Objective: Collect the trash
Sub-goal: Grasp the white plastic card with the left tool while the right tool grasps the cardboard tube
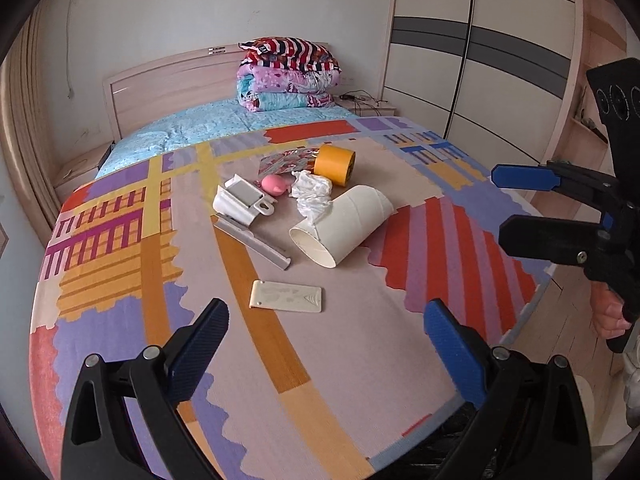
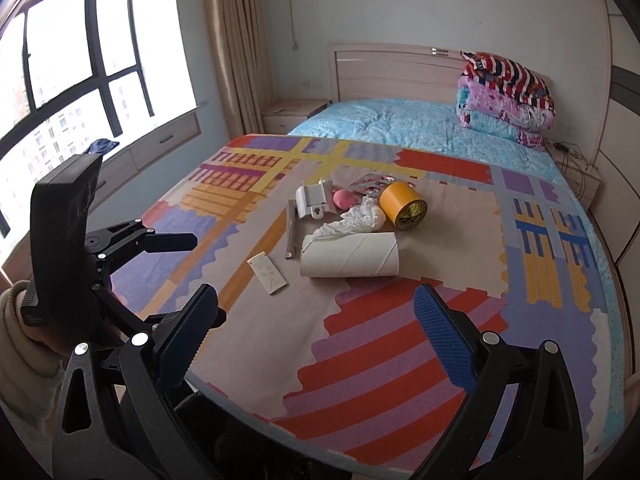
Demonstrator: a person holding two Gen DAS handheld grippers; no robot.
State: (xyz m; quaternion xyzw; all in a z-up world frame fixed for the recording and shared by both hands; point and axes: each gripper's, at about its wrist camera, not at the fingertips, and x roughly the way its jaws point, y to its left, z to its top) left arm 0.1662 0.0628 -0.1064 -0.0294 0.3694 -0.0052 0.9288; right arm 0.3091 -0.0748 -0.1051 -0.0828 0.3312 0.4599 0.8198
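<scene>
Several items lie in a cluster on the patterned bedspread [image 1: 360,344]: a white cardboard tube [image 1: 340,224] [image 2: 349,255], crumpled white tissue [image 1: 312,196] [image 2: 356,216], a shiny foil wrapper [image 1: 286,160] [image 2: 370,182], a yellow tape roll [image 1: 334,165] [image 2: 402,205], a pink round object [image 1: 273,185] [image 2: 344,199], a white plastic holder [image 1: 242,200] [image 2: 314,200], a grey strip [image 1: 252,242] [image 2: 291,232] and a cream flat card [image 1: 286,298] [image 2: 268,272]. My left gripper [image 1: 326,332] is open and empty, short of the card. My right gripper [image 2: 316,328] is open and empty near the bed's foot edge.
Folded quilts [image 1: 288,76] [image 2: 504,100] are stacked by the headboard. A wardrobe [image 1: 480,40] stands to the right, a window [image 2: 60,60] to the left. A bedside table with cables [image 1: 368,106] is by the headboard. Something dark [image 1: 460,448] lies below the bed's foot edge.
</scene>
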